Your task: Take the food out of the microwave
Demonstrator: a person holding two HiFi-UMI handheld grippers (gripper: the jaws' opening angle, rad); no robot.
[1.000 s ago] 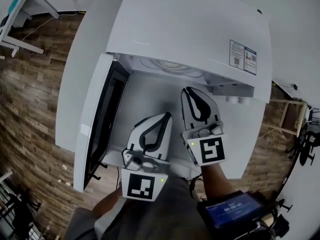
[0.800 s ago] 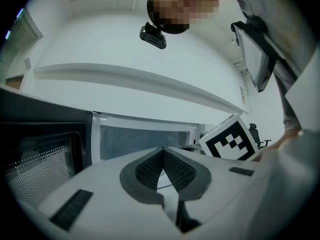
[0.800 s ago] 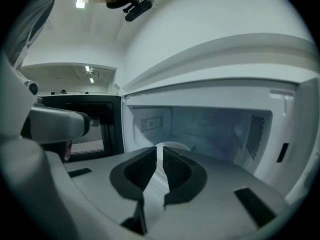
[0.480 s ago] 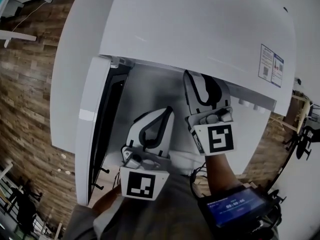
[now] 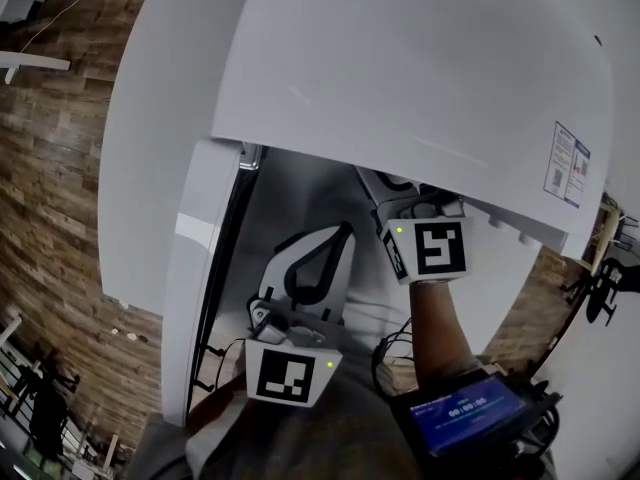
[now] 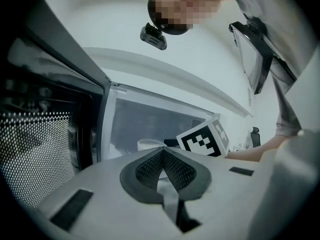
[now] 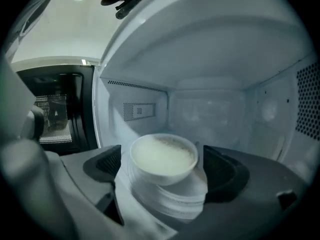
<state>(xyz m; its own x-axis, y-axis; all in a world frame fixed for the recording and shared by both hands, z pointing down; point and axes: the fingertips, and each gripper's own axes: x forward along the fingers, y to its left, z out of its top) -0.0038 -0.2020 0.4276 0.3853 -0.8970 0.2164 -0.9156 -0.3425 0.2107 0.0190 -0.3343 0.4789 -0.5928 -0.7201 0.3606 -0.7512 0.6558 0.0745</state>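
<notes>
Right hand-held gripper (image 7: 165, 170) inside microwave (image 7: 220, 109), jaws opening, bowl (image 7: 162, 154) between pads, no contact yet. Bowl at frame centre, low in cavity, pale food near rim. Likely rigid, smooth, slippery, maybe hot. Grip opposite walls below rim, keep level. Cavity walls and ceiling close. Door (image 5: 195, 268) open at left. Left hand-held gripper (image 6: 162, 170) jaws together, empty, outside opening.

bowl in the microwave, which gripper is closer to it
Right. The right gripper is inside the microwave, its opening jaws either side of the bowl; the left gripper, shut, is outside near the open door.
</notes>
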